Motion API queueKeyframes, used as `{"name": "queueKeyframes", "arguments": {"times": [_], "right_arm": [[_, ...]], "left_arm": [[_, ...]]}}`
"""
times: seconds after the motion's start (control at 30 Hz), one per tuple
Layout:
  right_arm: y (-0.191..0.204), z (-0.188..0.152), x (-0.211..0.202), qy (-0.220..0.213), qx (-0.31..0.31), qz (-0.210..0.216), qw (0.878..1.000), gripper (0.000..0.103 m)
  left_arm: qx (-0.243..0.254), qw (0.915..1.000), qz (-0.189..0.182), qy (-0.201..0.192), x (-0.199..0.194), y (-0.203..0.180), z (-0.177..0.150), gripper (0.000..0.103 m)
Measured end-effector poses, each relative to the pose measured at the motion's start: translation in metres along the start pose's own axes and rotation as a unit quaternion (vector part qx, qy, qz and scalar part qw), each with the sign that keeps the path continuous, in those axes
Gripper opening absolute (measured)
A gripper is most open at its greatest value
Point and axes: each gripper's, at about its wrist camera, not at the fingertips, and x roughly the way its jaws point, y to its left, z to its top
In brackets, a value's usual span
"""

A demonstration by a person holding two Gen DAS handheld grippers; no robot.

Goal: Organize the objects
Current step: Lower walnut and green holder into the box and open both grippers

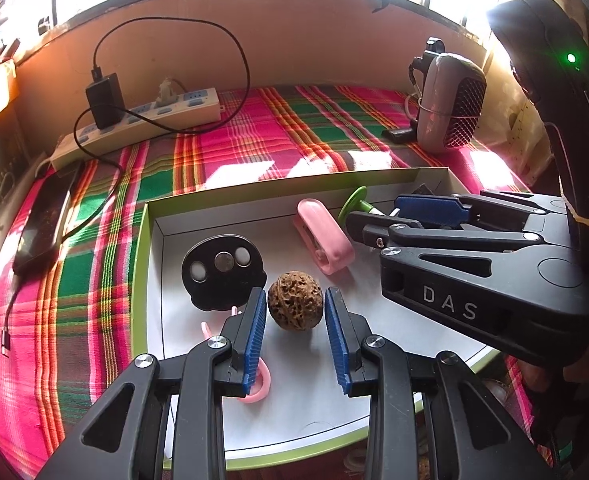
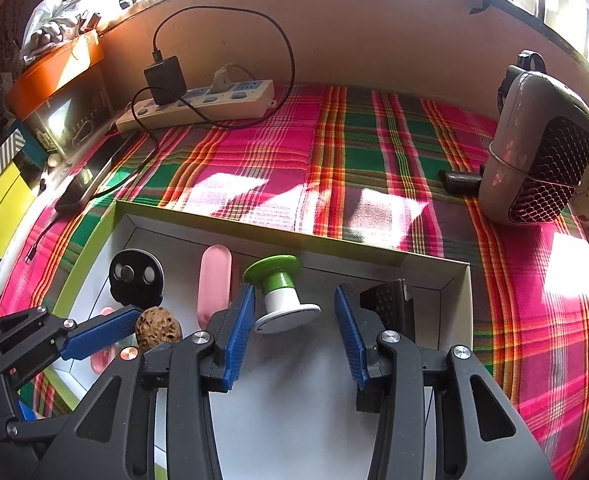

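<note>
Where sun stripes the plaid cloth (image 2: 374,152) beyond the white tray (image 1: 154,264), a power strip (image 2: 198,104) lies under the windows. Both jaws stand apart: the left gripper (image 1: 294,320) around a walnut (image 1: 295,300), the right gripper (image 2: 294,320) around a spool (image 2: 282,296); a pink thing (image 1: 254,388) beneath, perhaps a ring, is half hidden.

Left gripper (image 1: 294,316) was pitched steeply downward, its blue-padded fingers (image 1: 254,336) held apart with clear gaps on both sides, nothing clamped. Right gripper (image 2: 294,320) was pitched down alike, fingers (image 2: 236,332) spread wide, nothing pressed between the pads. The two were held side by side, left fingertips close beside the right gripper's frame.
</note>
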Motion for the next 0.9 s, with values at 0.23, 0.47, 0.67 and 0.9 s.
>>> {"name": "queueKeyframes", "arguments": {"times": [0.23,0.47,0.67,0.9], "right_arm": [[0.000,-0.002,-0.012,-0.012,0.006,0.004,1.000,0.048],[0.000,-0.009,-0.031,-0.028,0.017,0.009,0.999,0.048],[0.000,-0.016,-0.044,-0.037,0.018,0.006,0.999,0.048],[0.001,-0.026,-0.063,-0.047,0.017,0.003,0.999,0.048]], "left_arm": [[-0.002,1.0000,0.003,-0.009,-0.011,0.000,-0.003,0.028],[-0.002,0.9997,0.004,-0.023,-0.028,-0.002,-0.006,0.028],[-0.001,0.9994,0.004,-0.033,-0.041,-0.005,-0.013,0.028],[-0.003,0.9992,0.002,-0.040,-0.056,-0.005,-0.021,0.028]]}}
